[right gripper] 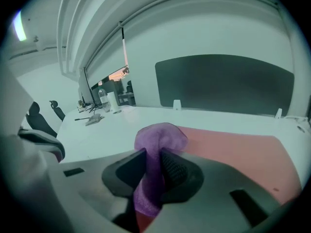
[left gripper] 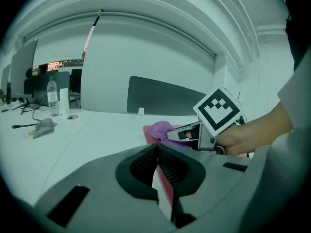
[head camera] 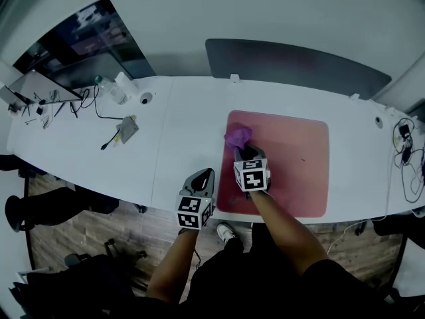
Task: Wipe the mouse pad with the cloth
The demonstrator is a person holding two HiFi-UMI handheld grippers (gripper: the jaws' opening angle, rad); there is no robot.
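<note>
Cloth (head camera: 238, 137): a soft, light, limp purple wad. It will likely bunch and drag, so pinch a gathered fold.

Head view: the cloth lies on the upper-left part of the pink mouse pad (head camera: 292, 158), touching the tips of your right gripper (head camera: 243, 153). Your left gripper (head camera: 202, 178) hangs at the near edge of the white table (head camera: 166, 145), lower centre.

Left gripper view: jaws pressed together with nothing between them. The cloth is mid-frame, beyond.

Right gripper view: jaws clamped on the cloth's fold, the wad bulging above them at centre. The pad spreads right.
</note>
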